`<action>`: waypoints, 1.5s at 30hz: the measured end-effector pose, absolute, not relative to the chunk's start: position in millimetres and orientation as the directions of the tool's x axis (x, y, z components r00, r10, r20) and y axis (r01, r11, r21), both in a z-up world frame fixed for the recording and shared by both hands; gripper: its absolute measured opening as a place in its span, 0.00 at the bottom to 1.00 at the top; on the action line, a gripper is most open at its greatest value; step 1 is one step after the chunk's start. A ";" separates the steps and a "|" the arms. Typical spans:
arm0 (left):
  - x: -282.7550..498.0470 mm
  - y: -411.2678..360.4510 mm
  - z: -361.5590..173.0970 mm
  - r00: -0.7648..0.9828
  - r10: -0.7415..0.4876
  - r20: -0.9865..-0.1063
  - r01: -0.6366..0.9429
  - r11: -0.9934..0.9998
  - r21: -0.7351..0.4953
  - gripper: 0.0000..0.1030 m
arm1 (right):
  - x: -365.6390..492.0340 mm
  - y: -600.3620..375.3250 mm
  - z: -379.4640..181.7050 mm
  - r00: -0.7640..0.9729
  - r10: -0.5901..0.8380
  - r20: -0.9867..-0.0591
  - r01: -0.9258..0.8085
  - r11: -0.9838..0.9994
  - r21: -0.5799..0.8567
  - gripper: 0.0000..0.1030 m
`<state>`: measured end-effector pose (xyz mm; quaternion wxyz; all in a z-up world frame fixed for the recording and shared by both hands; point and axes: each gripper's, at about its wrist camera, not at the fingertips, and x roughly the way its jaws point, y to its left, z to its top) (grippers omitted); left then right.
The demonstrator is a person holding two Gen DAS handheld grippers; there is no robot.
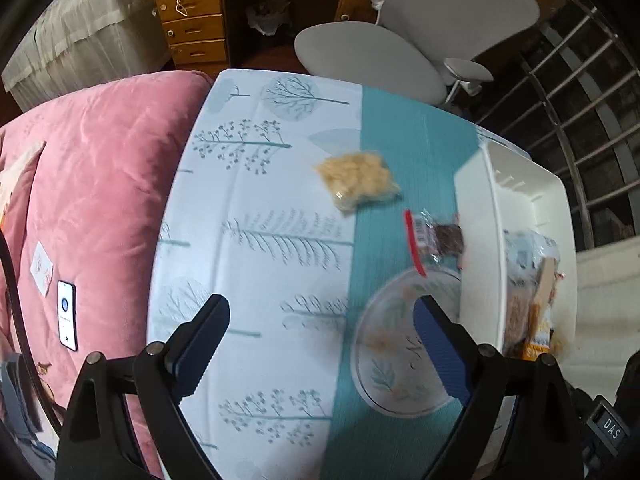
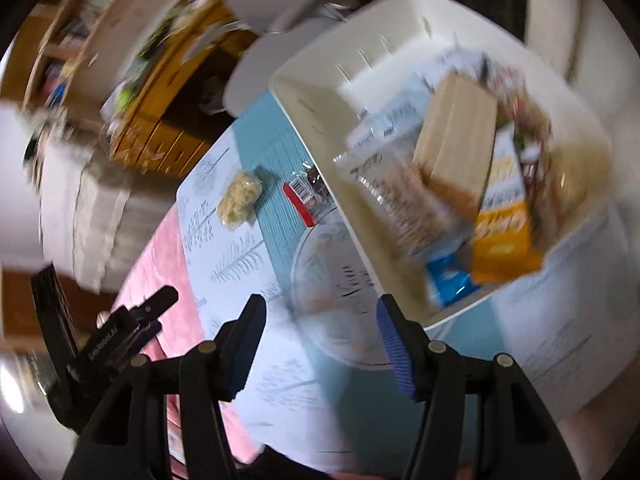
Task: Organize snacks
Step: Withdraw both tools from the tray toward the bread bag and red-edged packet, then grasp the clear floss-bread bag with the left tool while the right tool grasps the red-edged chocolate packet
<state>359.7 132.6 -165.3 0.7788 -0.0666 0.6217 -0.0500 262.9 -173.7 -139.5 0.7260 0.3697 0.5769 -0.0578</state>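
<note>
Worktop (image 1: 280, 208) w/ tree-print cloth; pale snack bag (image 1: 357, 181) & red-edged pack (image 1: 434, 238) lay outside white bin (image 1: 478, 240). Both grippers, left (image 1: 322, 346) & right (image 2: 320, 344), were released, nothing held; pale bag judged next pickup, to be binned

We have 2 cameras, both looking steeply down at the tree-print table cloth (image 1: 256, 216) from close above. The right one is tilted sideways. Both see the white plastic basket (image 1: 480, 240) (image 2: 320, 120) and round clear plate (image 1: 384, 360) (image 2: 320, 264).

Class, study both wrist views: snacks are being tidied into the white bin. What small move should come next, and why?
Probably move the open, empty left gripper to the pale snack bag: it lies alone on the tablecloth, outside the white bin that holds other packets.
</note>
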 end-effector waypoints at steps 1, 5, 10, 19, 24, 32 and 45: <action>365.0 135.5 -166.9 0.219 -0.158 -0.963 -0.001 0.987 -0.162 0.90 | 264.7 -170.0 -142.9 0.319 0.338 -0.886 0.553 0.692 0.463 0.56; 386.9 142.2 -181.9 0.184 -0.158 -0.970 -0.005 0.987 -0.161 0.90 | 271.5 -164.3 -162.2 0.302 0.343 -0.890 0.717 0.533 0.449 0.56; 406.3 138.4 -202.8 0.178 -0.189 -0.966 -0.012 0.981 -0.195 0.90 | 288.7 -155.5 -174.8 0.334 0.314 -0.889 0.795 0.412 0.445 0.56; 445.5 119.7 -240.6 0.212 -0.277 -0.937 -0.005 0.959 -0.284 0.90 | 342.0 -142.0 -201.0 0.398 0.170 -0.902 0.810 0.397 0.432 0.56; 465.7 106.9 -260.7 0.221 -0.311 -0.924 -0.010 0.947 -0.321 0.90 | 366.1 -141.3 -215.0 0.384 0.087 -0.919 0.830 0.405 0.385 0.56; 488.4 86.1 -278.8 0.202 -0.292 -0.935 0.005 0.955 -0.297 0.90 | 380.8 -145.3 -239.2 0.304 0.007 -0.953 0.874 0.395 0.282 0.56; 509.9 66.1 -306.5 0.136 -0.240 -0.961 0.036 0.971 -0.237 0.90 | 400.9 -151.1 -269.1 0.221 0.014 -0.975 0.886 0.416 0.207 0.56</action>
